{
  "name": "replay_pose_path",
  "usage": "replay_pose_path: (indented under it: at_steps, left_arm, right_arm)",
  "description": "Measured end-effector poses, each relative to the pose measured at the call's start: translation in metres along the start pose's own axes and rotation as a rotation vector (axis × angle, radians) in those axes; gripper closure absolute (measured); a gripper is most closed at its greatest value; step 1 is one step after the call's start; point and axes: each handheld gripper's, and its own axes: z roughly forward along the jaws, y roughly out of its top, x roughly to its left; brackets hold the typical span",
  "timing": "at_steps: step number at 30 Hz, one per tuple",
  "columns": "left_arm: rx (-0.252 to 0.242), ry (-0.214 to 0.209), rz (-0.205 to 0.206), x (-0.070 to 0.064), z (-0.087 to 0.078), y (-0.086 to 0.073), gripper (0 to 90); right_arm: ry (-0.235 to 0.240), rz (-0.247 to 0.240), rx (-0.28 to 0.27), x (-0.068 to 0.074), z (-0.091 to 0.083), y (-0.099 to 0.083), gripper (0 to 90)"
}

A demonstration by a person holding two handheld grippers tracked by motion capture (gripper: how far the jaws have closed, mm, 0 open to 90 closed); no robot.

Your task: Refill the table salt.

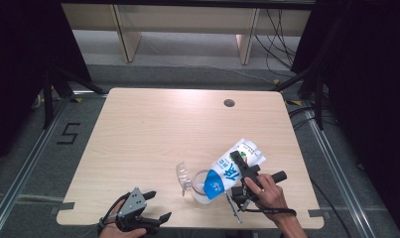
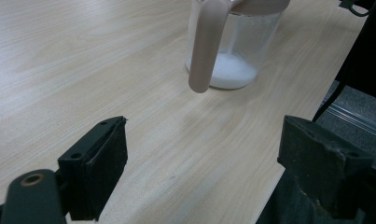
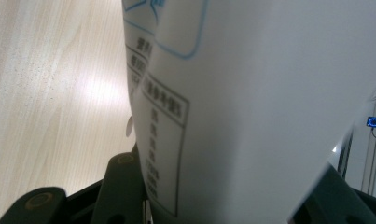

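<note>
Pale wood-grain table in a dark-curtained bay.
The rounded-corner light wooden tabletop (image 1: 153,134) has a small round cable hole (image 1: 229,103); around it lies grey carpeted floor (image 1: 187,74) marked with black tape (image 1: 68,134), beyond it beige wooden furniture legs (image 1: 125,37), loose black cables (image 1: 279,34).

We count one white and blue carton (image 1: 232,167) near the table's (image 1: 153,134) right front, one clear jug (image 1: 193,182) just left of it, and two grippers: one left (image 1: 155,207), one right (image 1: 239,166).
</note>
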Motion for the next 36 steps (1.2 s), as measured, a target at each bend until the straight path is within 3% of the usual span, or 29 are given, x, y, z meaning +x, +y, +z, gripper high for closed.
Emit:
replay_pose_path:
  at_steps: [4,7,11,13,16,24,27,29,34,36]
  left_arm:
    - [0.001,0.0,0.0,0.0001,0.0001,0.0,15.1]
    - [0.0,0.0,0.001,0.0002,0.0,0.0,15.1]
    - [0.0,0.0,0.001,0.0001,0.0,0.0,15.1]
    - [0.0,0.001,-0.005,-0.0003,0.0,-0.0001,15.1]
    - [0.0,0.0,0.001,0.0001,0.0,0.0,15.1]
    - [-0.001,-0.008,-0.003,0.0004,0.0,0.0,15.1]
    - [-0.003,-0.006,-0.003,0.0005,0.0001,0.0,15.1]
    - [-0.004,-0.004,-0.005,0.0004,0.0002,-0.0001,15.1]
    - [-0.001,-0.008,-0.006,0.0004,0.0,0.0,15.1]
    - [0.003,-0.003,-0.003,0.0008,-0.0001,0.0,15.1]
  right_arm:
    - [-0.004,-0.01,-0.005,0.0006,0.0003,0.0004,56.1]
    - [0.01,0.026,0.025,0.0033,-0.0019,0.0006,56.4]
    - [0.01,0.024,0.027,0.0033,-0.002,0.0006,56.7]
    - [0.004,-0.025,0.01,-0.0003,-0.0008,0.0014,56.7]
    - [-0.017,-0.048,-0.004,-0.0026,-0.0007,0.0021,56.9]
    - [-0.014,-0.059,-0.003,-0.0032,-0.0006,0.0021,57.3]
    - [-0.02,-0.053,-0.001,-0.0032,-0.001,0.0021,57.5]
    - [-0.013,-0.005,0.008,0.0014,-0.0013,0.0014,57.7]
    - [-0.028,-0.048,-0.011,-0.0028,-0.0004,0.0021,58.0]
    - [-0.015,-0.025,-0.002,-0.0007,-0.0005,0.0018,58.1]
